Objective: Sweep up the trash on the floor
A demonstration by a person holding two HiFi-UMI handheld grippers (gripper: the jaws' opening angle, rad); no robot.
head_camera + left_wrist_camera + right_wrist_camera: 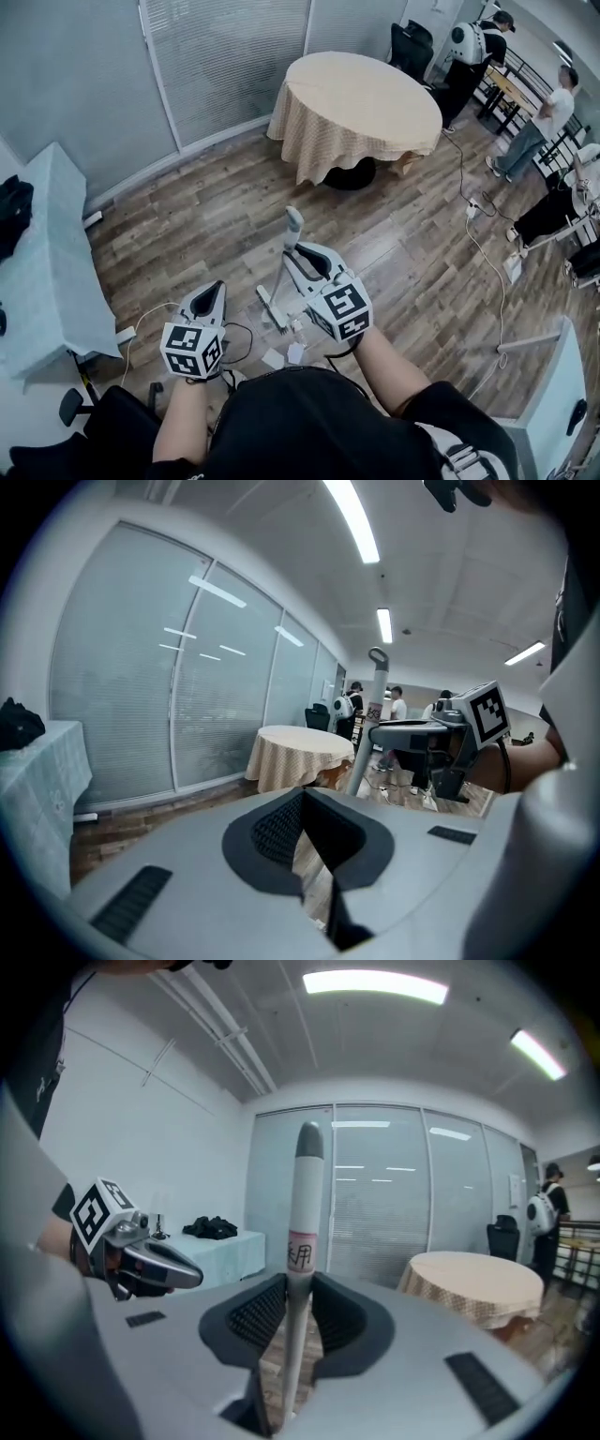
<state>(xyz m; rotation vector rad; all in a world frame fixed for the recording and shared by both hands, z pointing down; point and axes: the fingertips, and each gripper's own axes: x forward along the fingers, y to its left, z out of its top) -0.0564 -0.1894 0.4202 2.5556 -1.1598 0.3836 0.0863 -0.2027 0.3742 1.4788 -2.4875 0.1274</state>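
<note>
A broom with a pale grey handle (292, 223) stands upright in front of me, its head (270, 307) down on the wooden floor. My right gripper (300, 255) is shut on the handle a little below its top; in the right gripper view the handle (302, 1213) runs straight up between the pads (258, 1312). My left gripper (210, 296) is shut and empty, to the left of the broom and apart from it. White paper scraps (274, 358) lie on the floor near my feet. From the left gripper view the handle (373, 700) shows with the right gripper (398, 731) on it.
A round table with a beige cloth (356, 103) stands ahead. A table under a light blue cloth (47, 253) is at the left, a black chair (112, 422) beside me. Cables and a power strip (473, 211) cross the floor at right. People stand at the back right.
</note>
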